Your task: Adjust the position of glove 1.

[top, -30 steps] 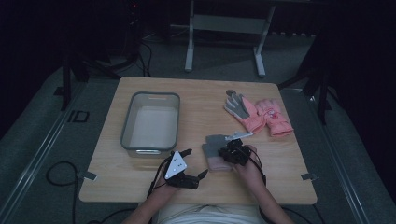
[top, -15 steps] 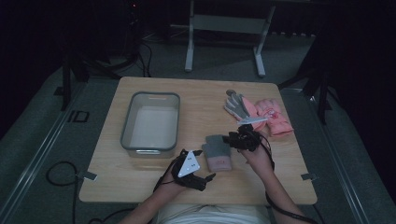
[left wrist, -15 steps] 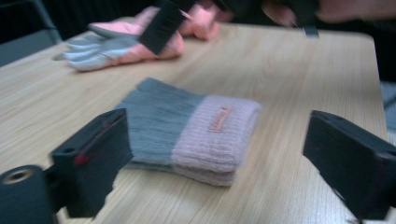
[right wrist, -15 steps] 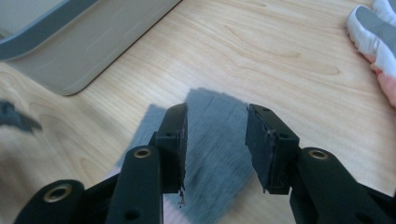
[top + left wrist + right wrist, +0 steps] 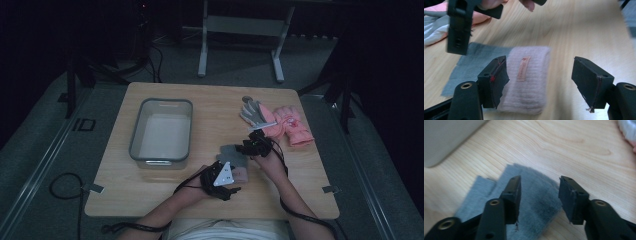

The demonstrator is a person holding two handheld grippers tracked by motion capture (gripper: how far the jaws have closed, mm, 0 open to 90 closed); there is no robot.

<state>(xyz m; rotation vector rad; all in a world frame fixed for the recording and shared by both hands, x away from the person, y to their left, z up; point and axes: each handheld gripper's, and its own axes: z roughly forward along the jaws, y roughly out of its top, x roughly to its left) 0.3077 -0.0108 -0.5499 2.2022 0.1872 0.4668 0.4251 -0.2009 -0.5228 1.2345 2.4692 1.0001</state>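
Note:
A small folded pink cloth (image 5: 241, 173) (image 5: 529, 82) with a sewn label lies on the wooden table (image 5: 210, 205), overlapping a flat grey cloth (image 5: 229, 152) (image 5: 471, 65) (image 5: 537, 205). My left gripper (image 5: 230, 176) (image 5: 539, 62) hovers low at the pink cloth; its jaws have just been closing but stand open, the pads clear of the cloth, which lies partly in the gap. My right gripper (image 5: 252, 146) (image 5: 540, 181) hangs over the grey cloth's far end; its jaws have just been opening and nothing is gripped between them.
A grey rectangular bin (image 5: 165, 101) (image 5: 446, 137) stands at the left of the table. Behind my right gripper lie a pink glove (image 5: 291, 126) (image 5: 481, 18) and a grey glove (image 5: 254, 112) (image 5: 434, 30). Cables trail from both grippers to the front edge.
My right gripper has lifted off the cloths and moved farther up the table toward the gloves, jaws opening. My left gripper has slid right to the pink cloth, jaws narrowing.

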